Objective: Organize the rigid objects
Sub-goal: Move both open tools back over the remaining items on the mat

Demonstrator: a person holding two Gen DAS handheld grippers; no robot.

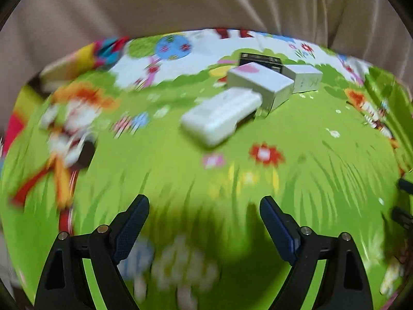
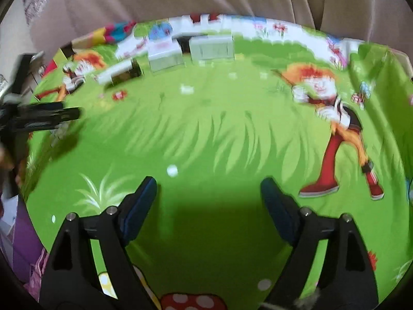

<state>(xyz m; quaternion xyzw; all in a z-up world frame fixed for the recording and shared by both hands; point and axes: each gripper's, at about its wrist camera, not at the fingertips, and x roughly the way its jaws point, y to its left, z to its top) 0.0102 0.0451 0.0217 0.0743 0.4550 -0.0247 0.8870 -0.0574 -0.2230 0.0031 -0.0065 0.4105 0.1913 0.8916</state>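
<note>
Hovering left gripper (image 1: pixel 204 206), jaws apart

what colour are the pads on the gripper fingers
Dark blue, on black finger frames. Clearest in the left wrist view, on the left gripper pads.

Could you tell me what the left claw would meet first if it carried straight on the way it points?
Probably the rounded white case: the open left claw aims over bare green cloth toward it, with the boxes behind. The picture is blurred and depth is unclear, so it might pass above it.
</note>
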